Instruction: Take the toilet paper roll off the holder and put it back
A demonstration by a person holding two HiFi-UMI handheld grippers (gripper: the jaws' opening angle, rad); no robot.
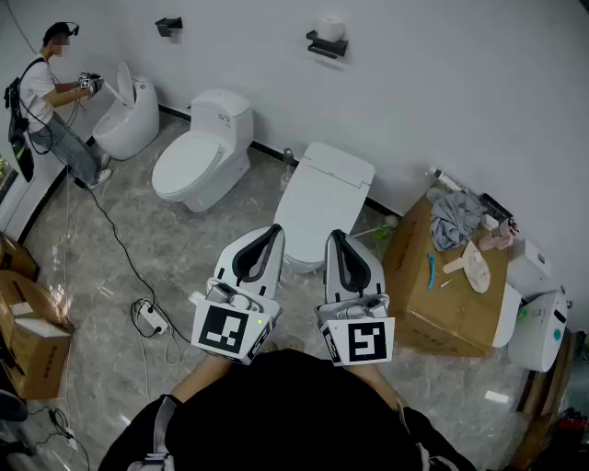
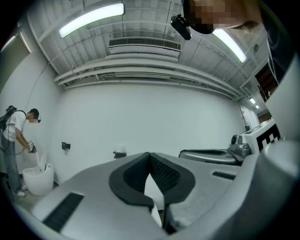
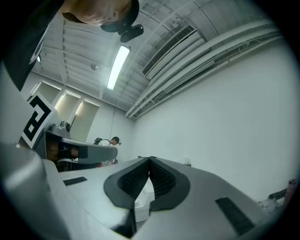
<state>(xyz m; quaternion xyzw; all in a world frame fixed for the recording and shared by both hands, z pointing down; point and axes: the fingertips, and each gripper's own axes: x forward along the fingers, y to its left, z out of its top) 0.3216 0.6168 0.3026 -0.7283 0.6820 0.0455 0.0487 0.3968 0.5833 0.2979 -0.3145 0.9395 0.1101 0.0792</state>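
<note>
The white toilet paper roll (image 1: 331,28) sits on a black wall holder (image 1: 323,46) far ahead on the back wall. In the left gripper view the roll (image 2: 121,148) is small, just left of the jaws; in the right gripper view the roll (image 3: 186,161) shows just right of them. My left gripper (image 1: 275,228) and right gripper (image 1: 334,235) are held side by side close to my body, well short of the wall. Both are shut with nothing between the pads. Their tips meet in the left gripper's (image 2: 149,154) and right gripper's (image 3: 149,159) own views.
A second black holder (image 1: 168,26) hangs empty further left. Three white toilets stand along the wall, the nearest (image 1: 324,195) straight ahead of me. A cardboard box (image 1: 433,299) with a cloth and tools is at right. A person (image 1: 44,103) works at far left; cables and a power strip (image 1: 150,318) lie on the floor.
</note>
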